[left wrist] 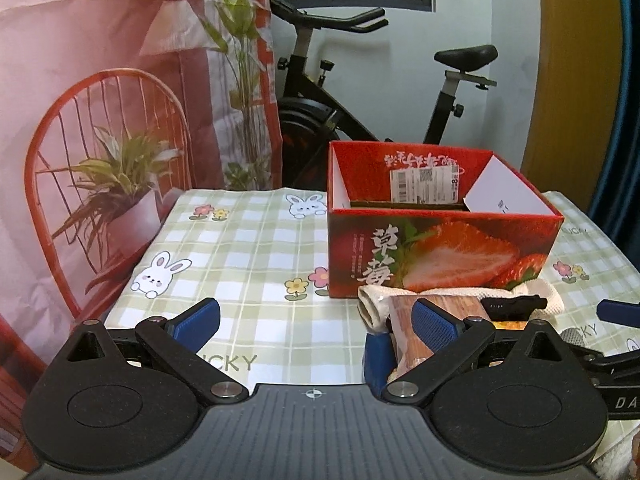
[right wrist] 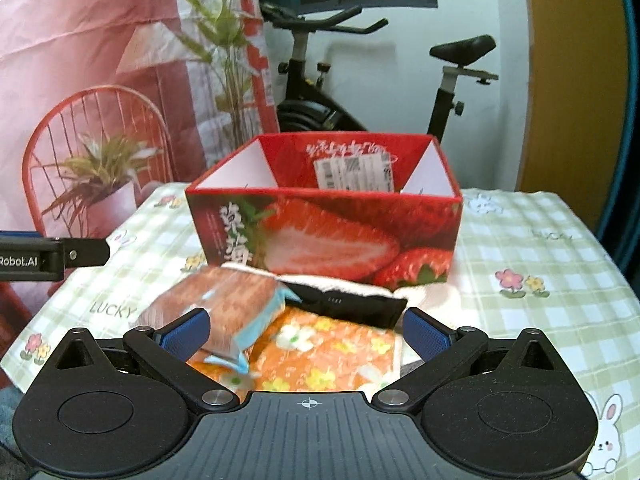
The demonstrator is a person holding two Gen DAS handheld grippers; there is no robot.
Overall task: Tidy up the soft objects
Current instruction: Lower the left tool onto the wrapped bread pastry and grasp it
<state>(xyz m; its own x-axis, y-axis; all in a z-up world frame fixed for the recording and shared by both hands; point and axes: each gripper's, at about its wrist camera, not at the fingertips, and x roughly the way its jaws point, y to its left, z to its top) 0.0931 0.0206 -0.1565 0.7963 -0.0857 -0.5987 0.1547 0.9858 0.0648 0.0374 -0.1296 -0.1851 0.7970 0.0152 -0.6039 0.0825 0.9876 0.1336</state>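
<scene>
A red strawberry-print box [left wrist: 440, 240] [right wrist: 328, 236] stands open-topped on the checked tablecloth. Right in front of it lies a pile: a white towel [left wrist: 384, 294] [right wrist: 424, 294], a black pouch [left wrist: 512, 306] [right wrist: 348, 306], an orange floral cloth [right wrist: 332, 354] and a brown wrapped packet [left wrist: 404, 340] [right wrist: 228, 312]. My right gripper [right wrist: 308, 336] is open around the pile, and the packet leans on its left finger [right wrist: 188, 336]. My left gripper [left wrist: 318, 322] is open over bare tablecloth, with its right finger beside the packet.
The table [left wrist: 248, 248] carries a green checked cloth with rabbits and flowers. An exercise bike [left wrist: 320, 112] stands behind the table. A printed pink backdrop [left wrist: 100, 120] hangs at the left. The left gripper's body [right wrist: 52, 258] reaches in at the left edge.
</scene>
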